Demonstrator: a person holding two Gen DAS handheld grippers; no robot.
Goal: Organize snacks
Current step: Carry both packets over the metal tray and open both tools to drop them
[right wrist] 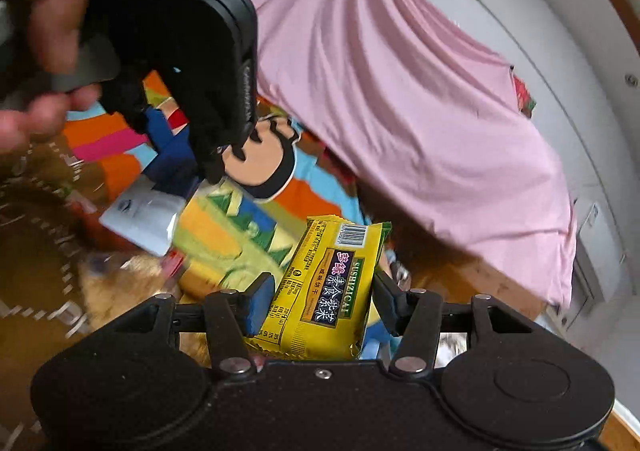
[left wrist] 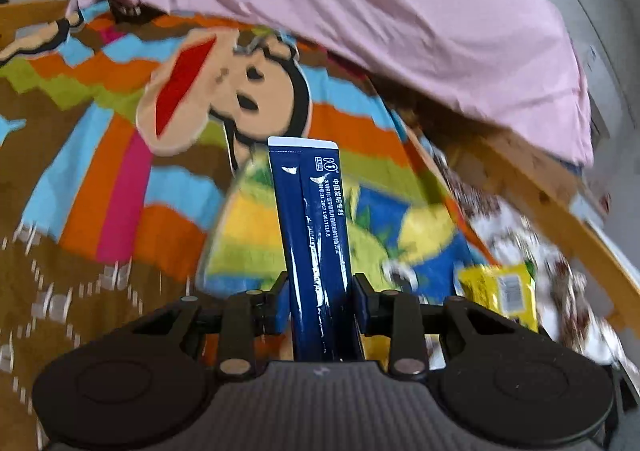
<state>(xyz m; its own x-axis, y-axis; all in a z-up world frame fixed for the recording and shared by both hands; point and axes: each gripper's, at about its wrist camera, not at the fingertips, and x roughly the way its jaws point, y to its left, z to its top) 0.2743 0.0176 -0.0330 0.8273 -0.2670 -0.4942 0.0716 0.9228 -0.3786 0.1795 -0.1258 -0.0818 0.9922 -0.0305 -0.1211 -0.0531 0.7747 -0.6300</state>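
Note:
My left gripper (left wrist: 320,291) is shut on a long dark blue snack packet (left wrist: 314,235) that stands up between the fingers, above the colourful cartoon blanket (left wrist: 120,171). My right gripper (right wrist: 320,291) is shut on a yellow snack packet (right wrist: 324,291) with a barcode. That yellow packet also shows in the left wrist view (left wrist: 500,291) at the right. In the right wrist view the left gripper (right wrist: 200,99) hangs at the upper left with the blue packet (right wrist: 172,155) and its white end (right wrist: 140,215).
A pink sheet (left wrist: 380,11) is draped over the back and right. A wooden bed edge (left wrist: 560,211) runs along the right, with patterned fabric beside it. A person's hand (right wrist: 36,31) holds the left gripper. White wall lies behind.

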